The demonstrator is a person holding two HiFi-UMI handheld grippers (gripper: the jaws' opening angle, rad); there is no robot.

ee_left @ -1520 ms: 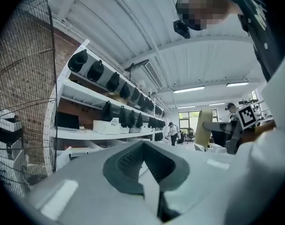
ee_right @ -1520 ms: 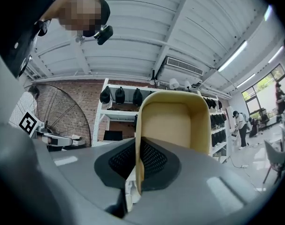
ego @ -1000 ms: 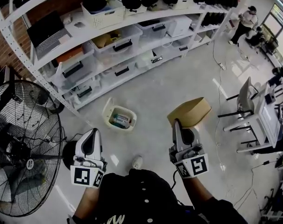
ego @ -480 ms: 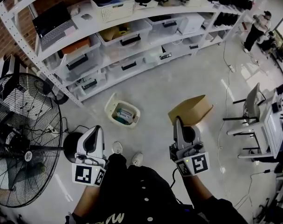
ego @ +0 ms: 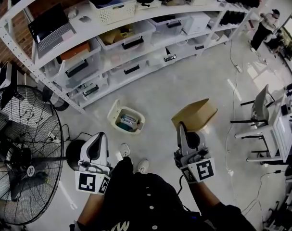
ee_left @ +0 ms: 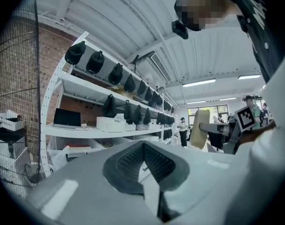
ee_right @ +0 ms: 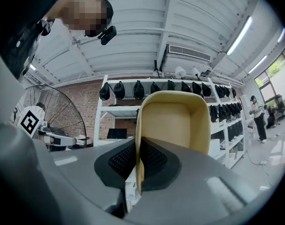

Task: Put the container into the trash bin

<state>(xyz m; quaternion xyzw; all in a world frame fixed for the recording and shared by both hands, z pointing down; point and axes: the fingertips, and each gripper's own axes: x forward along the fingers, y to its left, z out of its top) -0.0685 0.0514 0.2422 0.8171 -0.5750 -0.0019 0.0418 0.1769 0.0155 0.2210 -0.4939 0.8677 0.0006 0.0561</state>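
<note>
Container (ego: 195, 114) sideways, long axis crosswise

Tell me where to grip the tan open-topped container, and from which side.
Take the tan open-topped container by its thin side wall at the rim, coming over the open edge, one pad inside, one outside. The body looks too wide to span; the wall fits. The right gripper holds it that way.

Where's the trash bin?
In the head view, the cream plastic trash bin stands on the floor left of centre, between white shelving and the person's shoes.
</note>
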